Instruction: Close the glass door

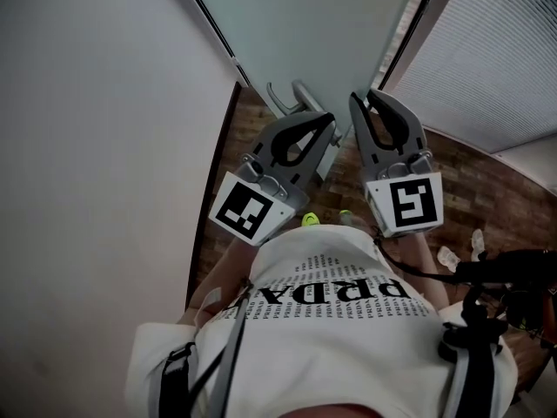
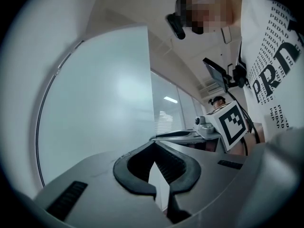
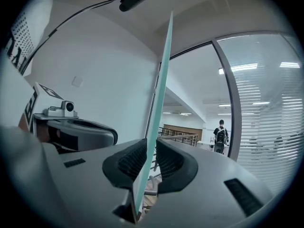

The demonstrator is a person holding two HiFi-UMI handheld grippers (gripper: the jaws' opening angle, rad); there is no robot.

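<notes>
**Asker:** Where does the door stand relative to your tools?

**Me:** The glass door (image 1: 305, 24) is straight ahead of me and nearly edge-on. It rises from the wooden floor (image 1: 487, 181), with the white wall (image 1: 104, 146) to my left and a pane covered by blinds (image 1: 505, 50) to my right. Its free edge runs up between the jaws of my right tool (image 3: 151, 140).

**Asker:** Is that tool holding it?

**Me:** As far as I can see, yes. The jaws are only as far apart as the glass is thick. A ribbed pad (image 3: 130, 163) lies against each face, so the tool is clamped on the door's edge.

**Asker:** And the other one?

**Me:** My left tool (image 2: 153, 145) has its jaw tips pressed together with nothing gripped between them. It sits on the wall side of the door, whose frosted face fills the left of the left gripper view. In the head view its tips are near the metal lever handle (image 1: 291, 101), and I cannot tell whether they touch it. The two tools are side by side, close together but apart.
</notes>
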